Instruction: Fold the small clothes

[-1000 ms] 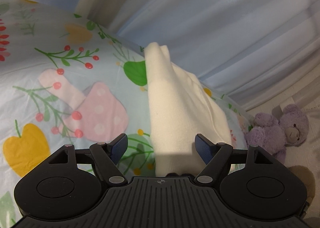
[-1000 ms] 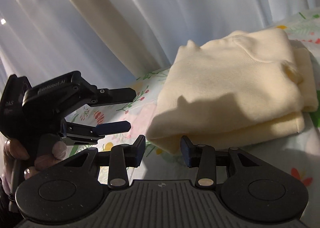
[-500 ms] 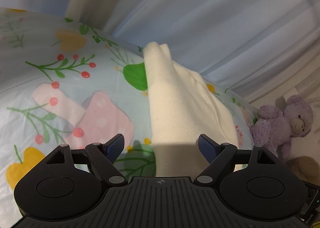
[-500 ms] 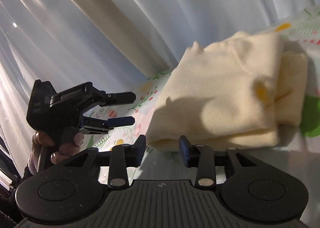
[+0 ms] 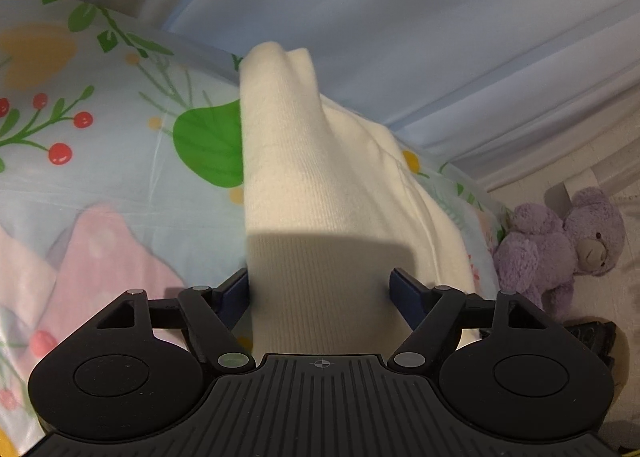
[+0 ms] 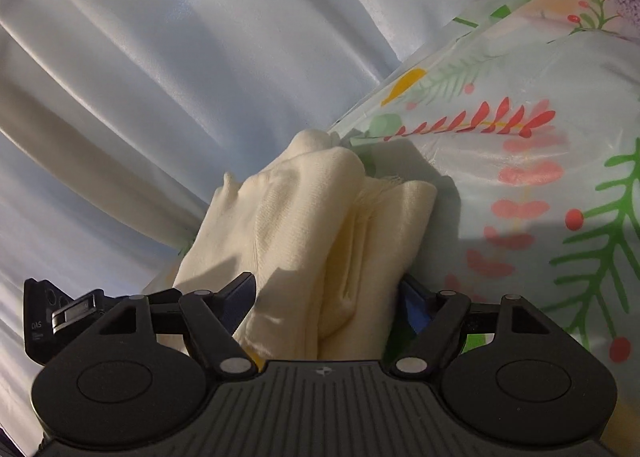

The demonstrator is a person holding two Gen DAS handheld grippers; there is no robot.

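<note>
A folded cream knit garment lies on the floral sheet. My left gripper is open, its blue-padded fingers standing either side of the garment's near end. In the right wrist view the same garment shows as a stack of folded layers on the sheet. My right gripper is open, with the folded edge between its fingers. The left gripper's body shows at the lower left of that view.
Pale blue curtains hang behind the bed. A purple teddy bear sits on the floor at the right, beyond the bed's edge. A dark object lies below the bear.
Both grippers moved forward onto the garment, so each now straddles an end of it. The right gripper opened wider and swung toward the garment's side.
</note>
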